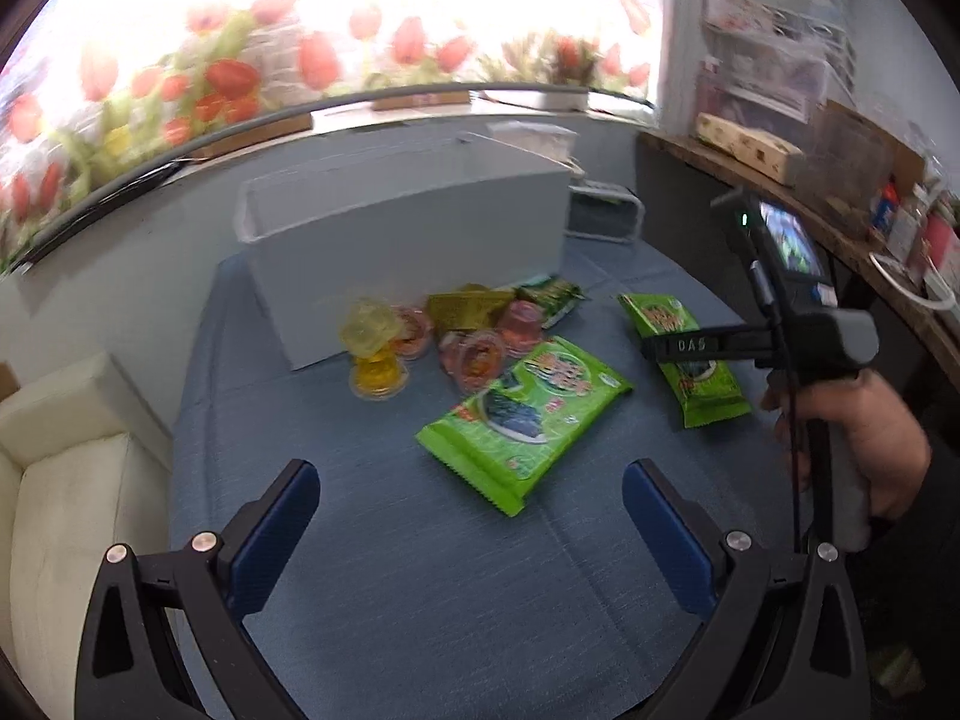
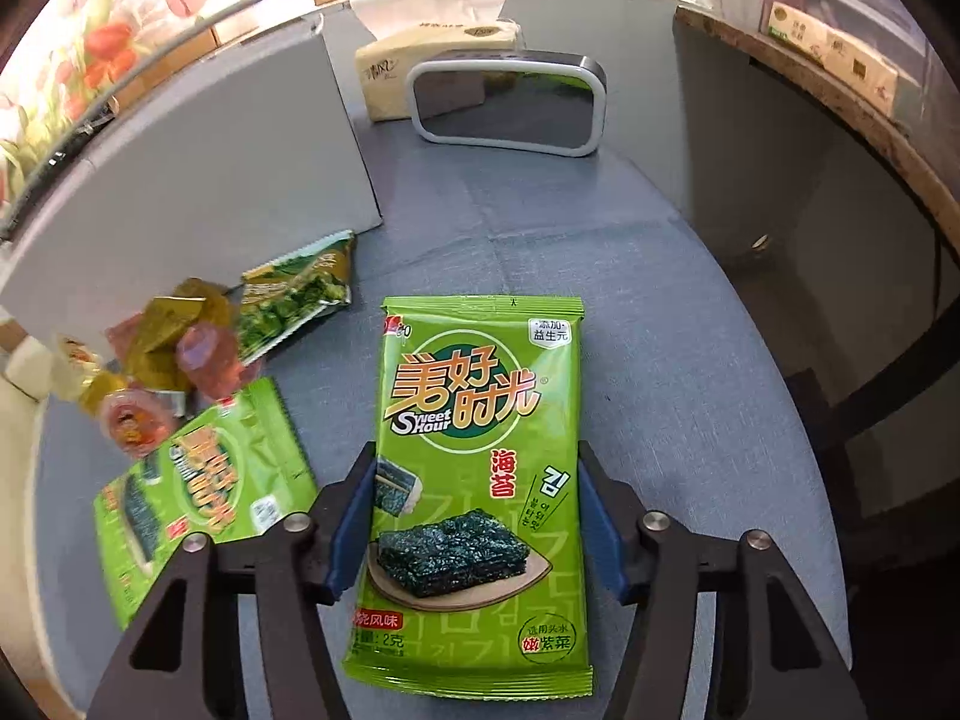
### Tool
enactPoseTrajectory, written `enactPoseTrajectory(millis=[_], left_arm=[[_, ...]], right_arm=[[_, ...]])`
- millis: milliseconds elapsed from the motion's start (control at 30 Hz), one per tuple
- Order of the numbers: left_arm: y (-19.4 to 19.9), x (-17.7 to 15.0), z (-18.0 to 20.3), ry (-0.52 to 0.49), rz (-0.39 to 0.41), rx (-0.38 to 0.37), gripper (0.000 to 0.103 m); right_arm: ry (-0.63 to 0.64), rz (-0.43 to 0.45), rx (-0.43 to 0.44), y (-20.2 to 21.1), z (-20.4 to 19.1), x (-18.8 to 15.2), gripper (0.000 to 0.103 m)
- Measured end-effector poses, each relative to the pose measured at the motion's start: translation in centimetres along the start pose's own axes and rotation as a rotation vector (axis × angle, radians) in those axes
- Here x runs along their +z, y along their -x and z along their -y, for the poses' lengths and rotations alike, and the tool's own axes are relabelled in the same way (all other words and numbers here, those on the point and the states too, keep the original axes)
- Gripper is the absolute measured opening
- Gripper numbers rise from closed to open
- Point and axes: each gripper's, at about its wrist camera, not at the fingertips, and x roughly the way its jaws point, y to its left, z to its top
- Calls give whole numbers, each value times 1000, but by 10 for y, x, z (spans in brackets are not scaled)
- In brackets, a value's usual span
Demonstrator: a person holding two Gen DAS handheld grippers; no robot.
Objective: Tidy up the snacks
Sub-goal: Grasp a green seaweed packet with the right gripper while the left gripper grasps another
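My right gripper is shut on a green seaweed packet, its blue pads against the packet's two long edges low over the blue cloth. In the left wrist view that packet lies at the right, under the gripper held by a hand. My left gripper is open with nothing between its pads. A second green seaweed packet lies just beyond it. Behind are yellow jelly cups, pink jelly cups, a gold packet and a small dark-green packet, all in front of a white box.
A white-rimmed mirror-like device and a tissue box stand at the back of the blue-clothed table. A cream sofa borders the left edge. A cluttered wooden shelf runs along the right.
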Motion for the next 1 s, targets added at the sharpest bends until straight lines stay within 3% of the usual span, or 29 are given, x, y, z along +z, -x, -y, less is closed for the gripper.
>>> enactPoseTrajectory(millis=[167,400,733,933,967,1000], left_arm=[[-37,11,12,-134,-39,-80,103],[-88,27,23,-258,-110,-134,103],[-145,29,21,-307,-249,-198,103],[-154,32,22,-310,-260,-230,103],[-156,33,22,-312,-261,-230,101],[-157,34,23,-311,-260,-229,91]], right_arm=[[19,22,47,27,15,-16,65],[63,59,109,69,24,-36,65],[85,84,149,109,32,-58,65],[70,81,167,115,37,-64,65],[67,80,169,115,38,-65,65],[64,80,174,115,38,-65,65]])
